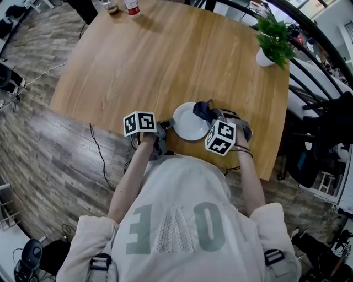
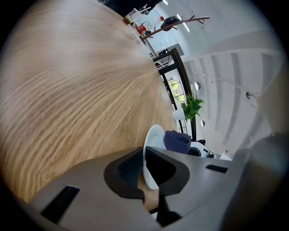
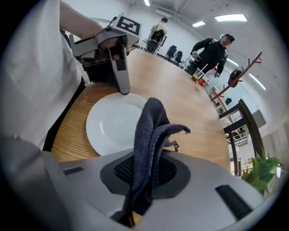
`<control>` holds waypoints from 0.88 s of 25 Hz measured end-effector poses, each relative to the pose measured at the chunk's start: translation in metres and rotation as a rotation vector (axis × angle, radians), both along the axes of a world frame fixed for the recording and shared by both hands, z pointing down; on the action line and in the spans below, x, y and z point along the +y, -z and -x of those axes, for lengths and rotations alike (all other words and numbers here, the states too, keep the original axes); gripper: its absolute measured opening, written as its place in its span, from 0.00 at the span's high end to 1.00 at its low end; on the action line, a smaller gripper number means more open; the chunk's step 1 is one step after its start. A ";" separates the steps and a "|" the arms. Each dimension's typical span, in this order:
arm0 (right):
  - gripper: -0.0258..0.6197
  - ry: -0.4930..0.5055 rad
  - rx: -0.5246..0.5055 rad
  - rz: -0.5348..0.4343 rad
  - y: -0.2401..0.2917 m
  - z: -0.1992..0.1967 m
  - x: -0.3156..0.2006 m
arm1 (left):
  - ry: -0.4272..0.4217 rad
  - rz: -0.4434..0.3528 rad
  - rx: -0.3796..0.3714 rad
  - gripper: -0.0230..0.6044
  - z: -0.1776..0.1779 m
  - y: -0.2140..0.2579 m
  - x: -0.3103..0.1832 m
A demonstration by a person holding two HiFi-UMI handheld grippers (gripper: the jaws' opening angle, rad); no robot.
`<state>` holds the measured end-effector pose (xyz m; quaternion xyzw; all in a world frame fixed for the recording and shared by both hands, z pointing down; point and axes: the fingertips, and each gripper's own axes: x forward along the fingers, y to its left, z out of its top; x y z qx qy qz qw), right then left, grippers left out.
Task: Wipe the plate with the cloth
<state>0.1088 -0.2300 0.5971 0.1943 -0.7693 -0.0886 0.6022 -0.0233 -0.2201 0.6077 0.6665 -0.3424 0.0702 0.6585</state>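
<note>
Left gripper (image 1: 166, 128), clamped on the rim of the white plate (image 3: 113, 124) near the wooden table's (image 3: 180, 99) edge, should pin it steady while the right gripper (image 3: 144, 173), closed on the dark blue cloth (image 3: 151, 131) over the plate's rim, presses down in overlapping circles.

one plate (image 1: 187, 125), one cloth (image 1: 203, 109), two grippers (the left gripper (image 1: 168, 127) and the right gripper (image 1: 215, 117)), one potted plant (image 1: 273, 38) at two o'clock, two bottles (image 1: 131, 6) at eleven o'clock and one wooden surface (image 1: 165, 60) under them all.
</note>
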 end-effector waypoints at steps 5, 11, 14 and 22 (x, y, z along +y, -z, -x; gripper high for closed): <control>0.87 0.024 0.036 0.023 0.000 0.007 0.018 | 0.037 -0.015 -0.017 0.92 0.004 0.002 -0.001; 0.87 0.045 -0.030 0.226 -0.002 0.021 0.059 | 0.054 -0.029 -0.030 0.92 0.005 0.003 -0.005; 0.87 0.036 -0.093 0.358 0.002 0.027 0.079 | 0.048 -0.033 -0.034 0.92 0.002 0.003 -0.006; 0.87 0.054 -0.152 0.476 0.005 0.039 0.104 | 0.048 -0.032 -0.033 0.92 0.001 0.002 -0.007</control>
